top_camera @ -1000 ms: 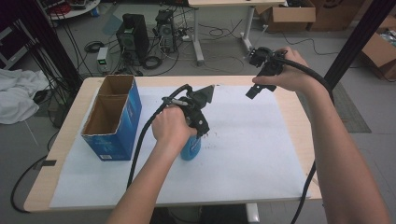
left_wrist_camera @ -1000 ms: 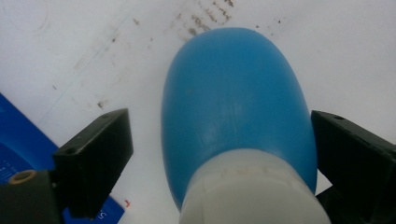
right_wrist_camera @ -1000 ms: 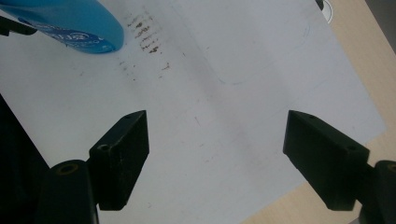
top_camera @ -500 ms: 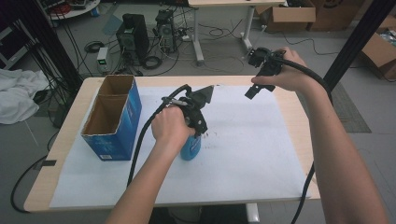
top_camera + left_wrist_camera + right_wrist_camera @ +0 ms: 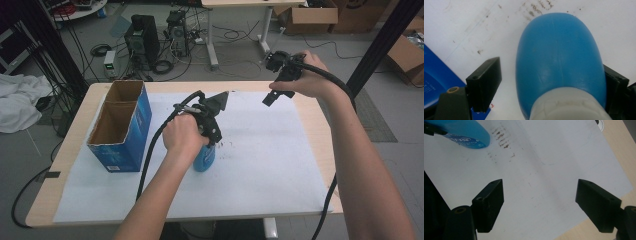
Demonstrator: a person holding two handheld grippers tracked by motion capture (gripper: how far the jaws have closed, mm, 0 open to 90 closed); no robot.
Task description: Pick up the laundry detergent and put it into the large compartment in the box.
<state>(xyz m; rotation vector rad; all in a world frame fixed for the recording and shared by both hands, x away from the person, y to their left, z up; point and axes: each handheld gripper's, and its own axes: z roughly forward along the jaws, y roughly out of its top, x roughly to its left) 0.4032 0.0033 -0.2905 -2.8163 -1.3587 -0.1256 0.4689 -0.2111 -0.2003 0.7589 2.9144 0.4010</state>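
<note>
Two left gripper [image 5: 549, 87] jaws have been closing around a blue bottle [image 5: 560, 55], one side not yet touching; right gripper [image 5: 540, 202] jaws are standing wide apart

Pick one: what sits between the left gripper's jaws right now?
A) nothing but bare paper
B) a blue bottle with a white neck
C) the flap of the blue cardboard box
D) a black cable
B. In the left gripper view the blue bottle sits between the jaws of the left gripper, which have just been closing on it; a gap still shows beside one jaw, and the blue box stands apart to the side.
</note>
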